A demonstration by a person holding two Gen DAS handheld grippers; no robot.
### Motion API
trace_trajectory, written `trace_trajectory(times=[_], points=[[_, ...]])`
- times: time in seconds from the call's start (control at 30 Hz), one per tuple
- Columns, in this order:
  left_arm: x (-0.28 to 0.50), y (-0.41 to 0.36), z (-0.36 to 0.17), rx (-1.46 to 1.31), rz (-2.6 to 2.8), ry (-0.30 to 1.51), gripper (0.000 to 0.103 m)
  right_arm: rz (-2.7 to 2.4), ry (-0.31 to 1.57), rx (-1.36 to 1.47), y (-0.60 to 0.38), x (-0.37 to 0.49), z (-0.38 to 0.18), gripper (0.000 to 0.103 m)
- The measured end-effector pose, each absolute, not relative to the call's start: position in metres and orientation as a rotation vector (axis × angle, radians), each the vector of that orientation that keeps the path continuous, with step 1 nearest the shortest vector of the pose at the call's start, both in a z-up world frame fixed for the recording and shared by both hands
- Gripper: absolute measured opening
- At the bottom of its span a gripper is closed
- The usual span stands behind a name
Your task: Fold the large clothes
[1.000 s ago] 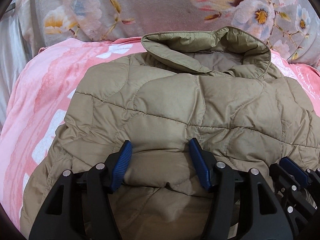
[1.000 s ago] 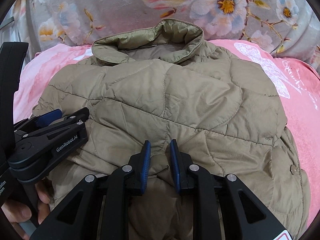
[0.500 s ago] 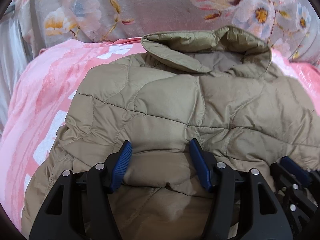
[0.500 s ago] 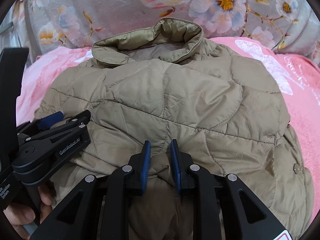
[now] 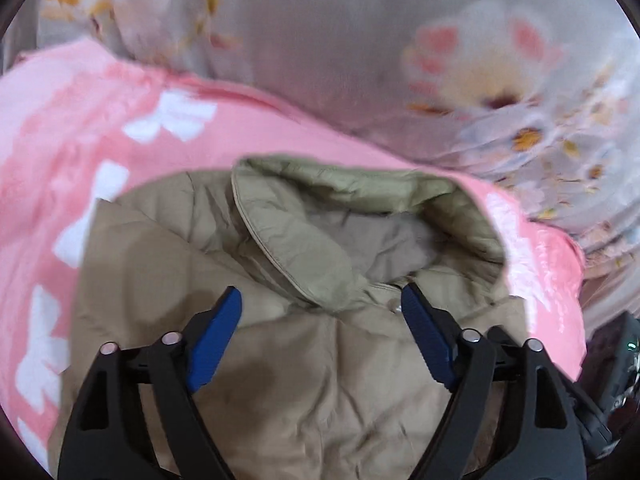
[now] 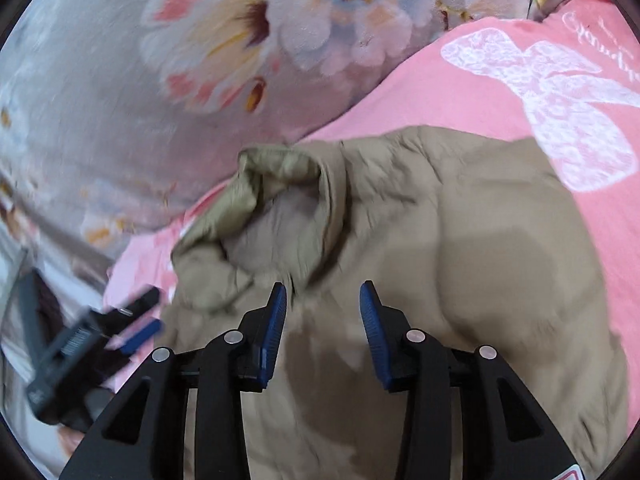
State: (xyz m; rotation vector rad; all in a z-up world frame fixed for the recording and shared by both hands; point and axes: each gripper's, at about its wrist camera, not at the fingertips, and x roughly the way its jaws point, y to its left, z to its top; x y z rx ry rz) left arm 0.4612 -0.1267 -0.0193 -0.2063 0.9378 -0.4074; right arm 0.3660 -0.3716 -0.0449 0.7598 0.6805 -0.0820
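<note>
A khaki quilted jacket (image 5: 304,364) lies on a pink blanket (image 5: 80,128), collar (image 5: 332,208) at the far end. My left gripper (image 5: 320,304) is open, its blue pads above the jacket just below the collar, holding nothing. In the right wrist view the jacket (image 6: 460,264) fills the lower middle, with its collar (image 6: 276,184) to the left. My right gripper (image 6: 323,296) is open over the jacket near the collar, empty. The left gripper (image 6: 132,320) also shows blurred at that view's left edge.
A grey floral cover (image 5: 360,48) rises behind the blanket; it also shows in the right wrist view (image 6: 180,60). The pink blanket has a white lace butterfly print (image 6: 560,92) to the right of the jacket. A dark object (image 5: 616,364) sits at the right edge.
Both grippers have moved forward over the jacket towards the collar. The right gripper, which was shut on a jacket fold, has opened and let go. Both views are now motion-blurred.
</note>
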Motion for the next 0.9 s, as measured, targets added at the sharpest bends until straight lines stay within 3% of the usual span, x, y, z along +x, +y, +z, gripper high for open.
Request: trace_trajectory(times=[0.07,0.13,0.17,0.57,0.9], points=[[0.474,-0.131,-0.034,-0.236,-0.38,0.979,0.051,-0.069,0.699,0.785,-0.372,0.381,-0.053,0.037],[0.481,-0.136,-0.044,-0.222,-0.365,0.992,0.032,-0.075,0.715,0.754,-0.369,0.391,-0.056,0.003],[0.481,-0.137,-0.047,-0.2,-0.365,0.989,0.029,-0.089,0.714,0.722,-0.368,0.391,-0.054,0.003],[0.452,-0.154,-0.084,0.042,-0.32,0.845,0.027,-0.232,0.777,0.423,-0.345,0.397,-0.08,0.0],[0.452,-0.163,-0.085,0.085,-0.301,0.834,0.027,-0.241,0.787,0.398,-0.345,0.401,-0.083,0.0]])
